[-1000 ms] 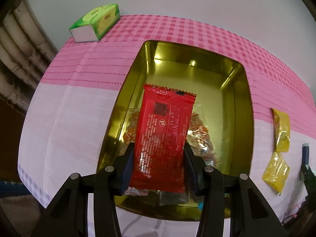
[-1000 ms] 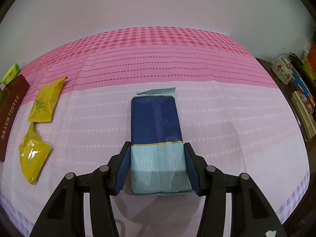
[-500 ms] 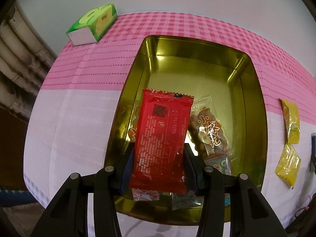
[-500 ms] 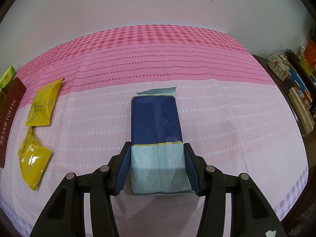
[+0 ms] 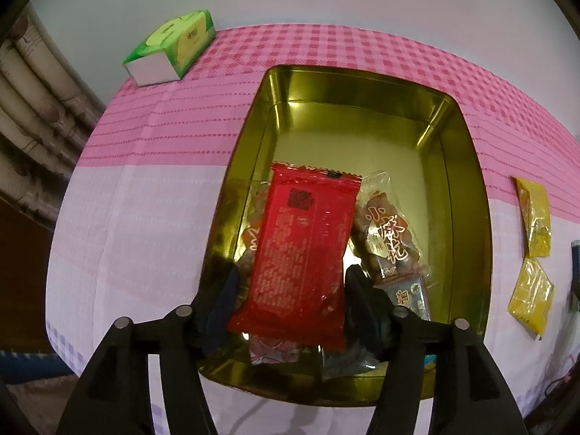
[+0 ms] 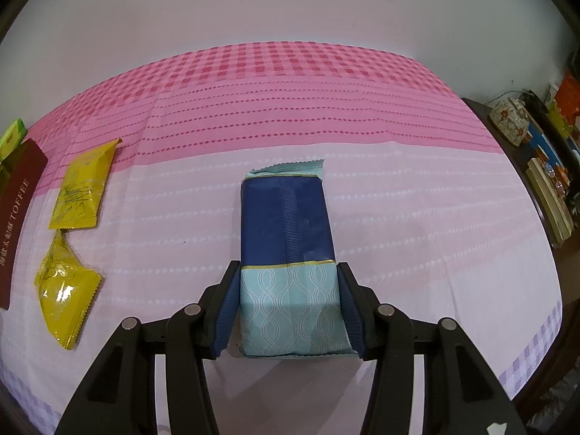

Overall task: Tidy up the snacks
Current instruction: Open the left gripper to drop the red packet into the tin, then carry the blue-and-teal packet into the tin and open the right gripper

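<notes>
Two yellow packets (image 6: 81, 188), one red packet (image 5: 302, 253), one blue packet (image 6: 288, 253), one gold tin (image 5: 467, 195), one green box (image 5: 172, 49).

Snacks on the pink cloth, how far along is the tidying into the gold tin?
Done: several packets already lie in the gold tin. In hand: the left gripper is opening, its fingers clear of the red packet over the tin; the right gripper grips the blue packet over the cloth. Left: that blue packet and two yellow packets on the cloth.
</notes>
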`<state>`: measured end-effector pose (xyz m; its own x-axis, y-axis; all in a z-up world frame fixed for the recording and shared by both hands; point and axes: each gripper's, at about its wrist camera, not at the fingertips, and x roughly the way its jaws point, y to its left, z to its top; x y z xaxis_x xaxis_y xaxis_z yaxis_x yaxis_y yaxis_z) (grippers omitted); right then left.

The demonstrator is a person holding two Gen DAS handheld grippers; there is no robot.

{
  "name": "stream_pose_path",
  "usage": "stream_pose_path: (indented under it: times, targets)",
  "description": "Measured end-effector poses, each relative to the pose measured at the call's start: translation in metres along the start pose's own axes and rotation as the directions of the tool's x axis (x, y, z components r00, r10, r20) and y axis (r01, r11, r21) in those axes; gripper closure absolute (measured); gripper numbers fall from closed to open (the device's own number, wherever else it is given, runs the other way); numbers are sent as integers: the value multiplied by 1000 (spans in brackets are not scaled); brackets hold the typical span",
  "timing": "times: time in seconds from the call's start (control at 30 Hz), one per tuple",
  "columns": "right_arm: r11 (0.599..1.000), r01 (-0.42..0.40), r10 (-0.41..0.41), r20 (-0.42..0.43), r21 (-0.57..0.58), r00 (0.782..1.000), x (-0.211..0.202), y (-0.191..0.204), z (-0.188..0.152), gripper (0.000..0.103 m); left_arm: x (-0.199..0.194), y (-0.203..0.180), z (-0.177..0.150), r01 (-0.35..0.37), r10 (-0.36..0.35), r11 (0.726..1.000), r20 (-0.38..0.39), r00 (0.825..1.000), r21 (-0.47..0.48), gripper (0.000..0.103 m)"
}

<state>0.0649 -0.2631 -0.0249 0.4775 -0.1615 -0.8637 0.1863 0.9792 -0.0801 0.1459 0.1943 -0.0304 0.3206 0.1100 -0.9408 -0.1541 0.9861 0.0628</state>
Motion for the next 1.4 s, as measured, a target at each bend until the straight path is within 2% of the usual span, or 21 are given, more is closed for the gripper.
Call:
stream_pose_path:
  times: [0.43, 0.63, 0.87, 1.03, 1.4]
  targets:
    - [1000, -6, 6, 14, -5, 1000, -16, 19, -1, 56, -34, 5, -13, 16, -18, 1000, 97, 995, 24, 35]
    - [998, -50, 51, 48, -30, 998, -36, 45, 7, 56, -51, 18, -27, 1, -2, 1000, 148, 989, 6, 34]
    - [986, -128, 136, 76, -103, 988, -61, 102, 17, 56, -55, 47, -52, -15, 24, 998, 145, 989, -63, 34]
    - [970, -185, 197, 68, -156, 978, -73, 151, 20, 56, -57, 63, -67, -56, 70, 994, 147, 987, -98, 34]
    - [927, -234, 259, 48, -294, 965, -84, 256, 16, 56, -57, 88, -81, -23, 46, 984, 132, 990, -174, 34]
